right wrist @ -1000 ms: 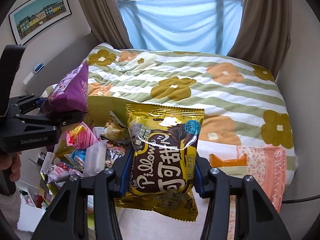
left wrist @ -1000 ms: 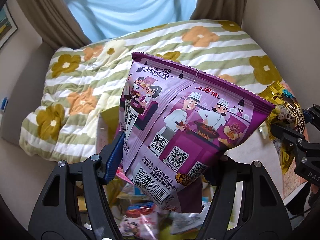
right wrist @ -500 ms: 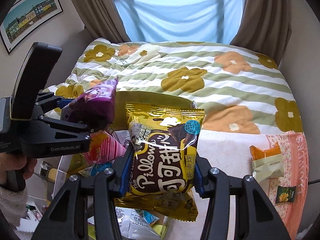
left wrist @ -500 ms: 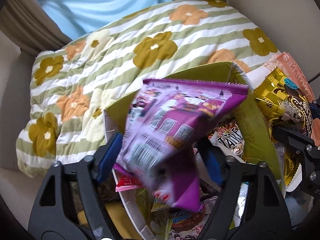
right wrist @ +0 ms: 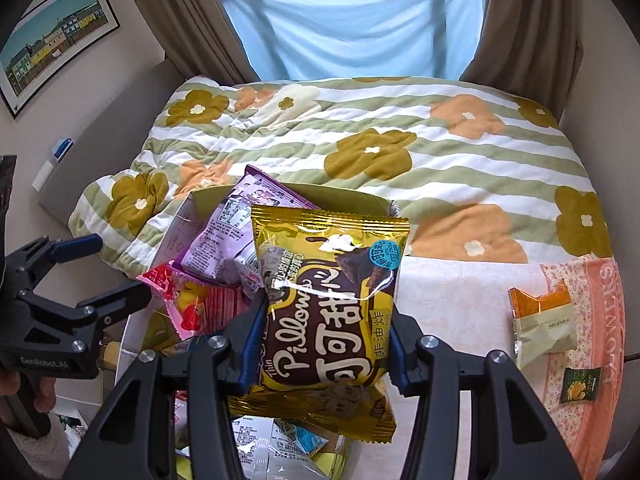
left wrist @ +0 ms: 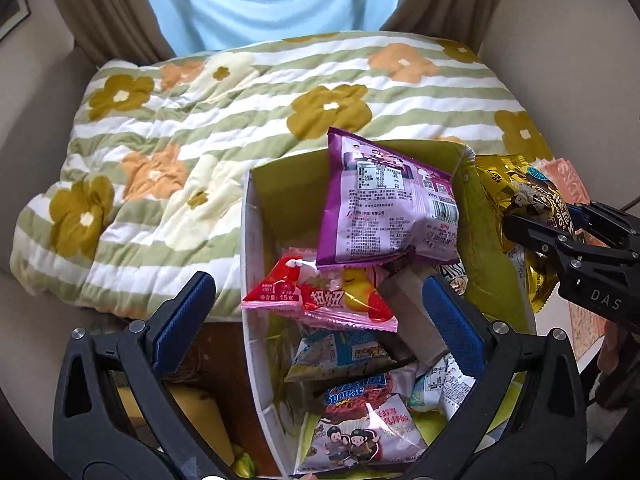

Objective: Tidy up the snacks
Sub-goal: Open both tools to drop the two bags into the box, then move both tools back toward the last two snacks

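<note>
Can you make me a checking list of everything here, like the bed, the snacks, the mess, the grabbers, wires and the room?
Surface: flowered quilt on the bed; pink floral cloth at right.
Job's things: purple bag lies atop snacks in the green box; gold Pillow bag held over it.
Clutter: orange-and-cream packet and small dark packet on the cloth.
Grippers: left gripper has just been opening, nothing between its jaws; right gripper shut on the gold bag.
Cables: one dark cable at the right edge.
Surroundings: curtains, framed picture.

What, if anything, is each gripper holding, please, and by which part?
The right gripper pinches the gold foil snack bag by its side edges; the left gripper, jaws just opened, holds nothing.
</note>
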